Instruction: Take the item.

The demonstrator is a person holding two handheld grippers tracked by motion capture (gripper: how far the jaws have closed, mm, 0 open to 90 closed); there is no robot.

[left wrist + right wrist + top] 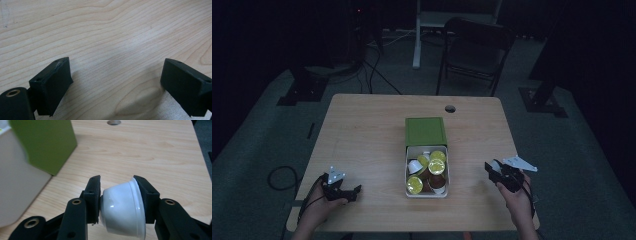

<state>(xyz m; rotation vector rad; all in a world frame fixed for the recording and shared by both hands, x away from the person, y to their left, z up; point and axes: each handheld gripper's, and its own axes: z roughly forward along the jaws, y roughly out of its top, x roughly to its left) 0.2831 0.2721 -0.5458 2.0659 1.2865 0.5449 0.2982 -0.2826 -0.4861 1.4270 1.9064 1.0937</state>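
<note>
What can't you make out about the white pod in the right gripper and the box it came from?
- White pod: its lid face is covered by a finger in the right gripper view; too small and dark to tell in the high view.
- Pods low in the white tray: buried under the top ones, high view.
- Green box: blurred and cropped by the right gripper view's top-left edge.

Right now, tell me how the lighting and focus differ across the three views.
High view: dim overall, floor nearly black, table murky. Left gripper view: bright, sharp wood grain, soft shadows under the jaws. Right gripper view: white cup crisp with small glare spots, green box blurred.
</note>
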